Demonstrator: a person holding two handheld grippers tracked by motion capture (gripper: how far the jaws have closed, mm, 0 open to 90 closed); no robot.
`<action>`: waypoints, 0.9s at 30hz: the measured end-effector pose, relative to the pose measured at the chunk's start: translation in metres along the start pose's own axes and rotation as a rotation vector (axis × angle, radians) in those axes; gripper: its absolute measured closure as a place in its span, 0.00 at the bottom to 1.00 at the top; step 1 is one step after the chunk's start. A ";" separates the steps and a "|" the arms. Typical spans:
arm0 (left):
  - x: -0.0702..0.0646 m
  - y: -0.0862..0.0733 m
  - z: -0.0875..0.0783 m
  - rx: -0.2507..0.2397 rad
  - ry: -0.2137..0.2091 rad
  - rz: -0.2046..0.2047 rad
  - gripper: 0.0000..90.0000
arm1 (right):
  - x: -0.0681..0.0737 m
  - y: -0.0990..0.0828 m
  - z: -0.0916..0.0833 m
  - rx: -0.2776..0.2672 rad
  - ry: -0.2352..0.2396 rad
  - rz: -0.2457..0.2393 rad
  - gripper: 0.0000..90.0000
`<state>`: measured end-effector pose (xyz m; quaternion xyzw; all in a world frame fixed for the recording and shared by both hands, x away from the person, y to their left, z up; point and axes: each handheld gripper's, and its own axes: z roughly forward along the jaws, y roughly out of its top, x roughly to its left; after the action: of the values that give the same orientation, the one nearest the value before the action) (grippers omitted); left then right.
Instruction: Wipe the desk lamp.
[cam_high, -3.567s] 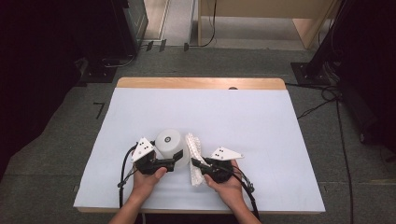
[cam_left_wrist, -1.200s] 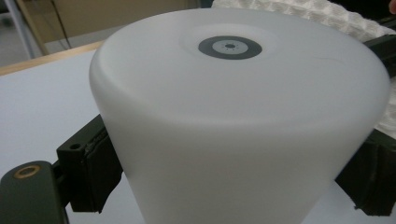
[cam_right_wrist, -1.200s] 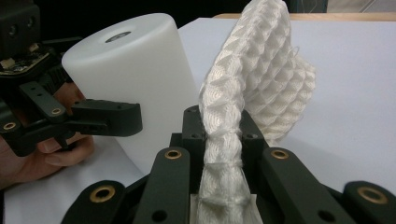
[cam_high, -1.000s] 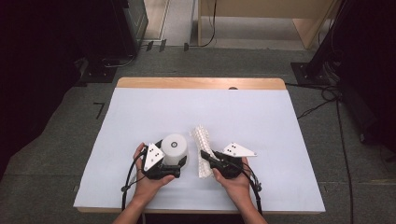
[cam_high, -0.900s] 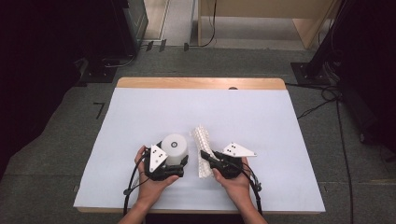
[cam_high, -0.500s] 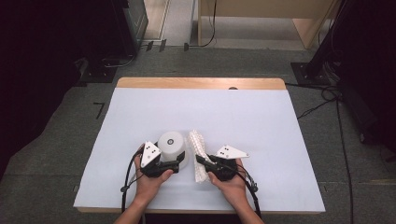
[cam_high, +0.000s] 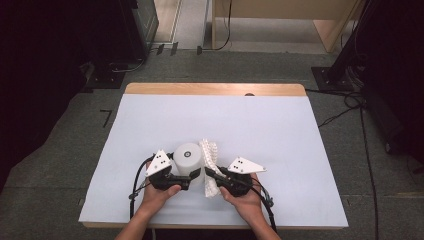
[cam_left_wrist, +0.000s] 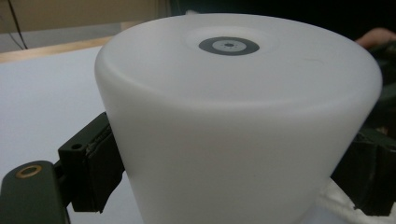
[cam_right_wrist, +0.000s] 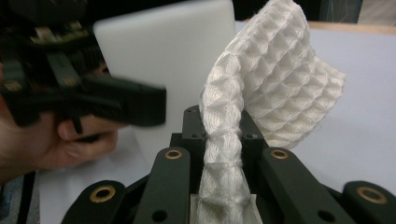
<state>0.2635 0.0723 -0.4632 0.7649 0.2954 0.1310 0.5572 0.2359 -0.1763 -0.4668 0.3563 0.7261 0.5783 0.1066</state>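
Note:
A white upside-down cup (cam_high: 189, 161) stands on the table near its front edge, a grey ring mark on its top. My left gripper (cam_high: 186, 181) is shut on the cup (cam_left_wrist: 233, 126), one black jaw on each side of its wall. Right beside it hangs a white waffle-weave cloth (cam_high: 210, 165), bunched and upright. My right gripper (cam_high: 212, 173) is shut on the cloth (cam_right_wrist: 261, 98), which runs up between its jaws and fans out above them. In the right gripper view the cup (cam_right_wrist: 177, 51) stands just behind the cloth, with the left gripper (cam_right_wrist: 135, 105) across it.
The table (cam_high: 260, 125) has a light blue-white cover and a wooden strip (cam_high: 215, 89) along its far edge. Beyond it lie grey floor, cables (cam_high: 345, 107) at the right and dark equipment stands (cam_high: 130, 30) at the back left.
Both grippers shifted a little left and toward the person with the cup and the cloth over the last second. The cloth now hangs closer against the cup.

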 end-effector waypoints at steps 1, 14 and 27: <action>-0.001 -0.001 0.001 0.008 -0.002 0.009 0.10 | 0.001 0.002 -0.002 -0.013 0.001 -0.004 0.88; 0.002 0.003 -0.004 -0.021 0.032 0.005 0.10 | 0.000 -0.004 0.005 0.030 -0.007 -0.005 0.88; -0.003 0.002 0.003 0.012 0.028 0.053 0.10 | 0.000 0.001 0.001 0.002 -0.016 0.014 0.88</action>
<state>0.2627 0.0678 -0.4621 0.7739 0.2836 0.1547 0.5448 0.2372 -0.1758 -0.4659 0.3662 0.7233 0.5754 0.1082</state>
